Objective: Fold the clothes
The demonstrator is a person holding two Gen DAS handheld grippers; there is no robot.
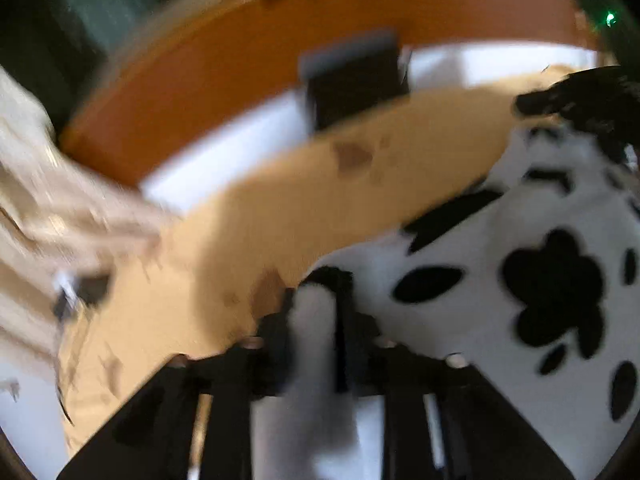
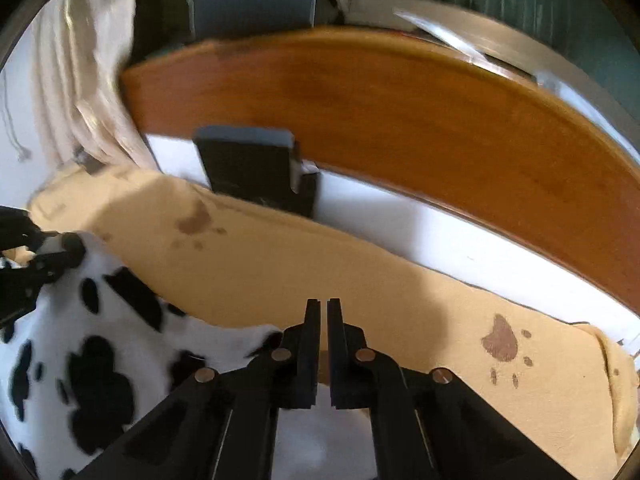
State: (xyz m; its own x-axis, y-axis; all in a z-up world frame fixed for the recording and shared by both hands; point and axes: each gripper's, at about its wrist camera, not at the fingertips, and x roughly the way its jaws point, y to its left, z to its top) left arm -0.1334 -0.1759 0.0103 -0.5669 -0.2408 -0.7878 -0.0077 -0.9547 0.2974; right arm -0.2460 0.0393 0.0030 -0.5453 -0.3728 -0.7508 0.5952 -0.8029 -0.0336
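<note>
1. Left gripper (image 1: 316, 300): jaws closed on a bunched fold of the cow-print garment (image 1: 500, 280); white cloth is pinched btwn the fingers. View blurred.
2. Right gripper (image 2: 324, 308): jaws nearly together, narrow gap btwn them. White cloth lies under the finger bases; cannot tell whether any is pinched.
3. Garment: white w/ black patches, spread on the tan blanket (image 2: 320, 272), near-left in right wrist view, near-right in left wrist view.
4. Blanket: brown paw prints; covers the white mattress (image 2: 420, 236).
5. Far side: wooden headboard (image 2: 380, 112); black block (image 2: 248, 164) at mattress edge.
6. Far left: cream curtain (image 2: 80, 72).
</note>
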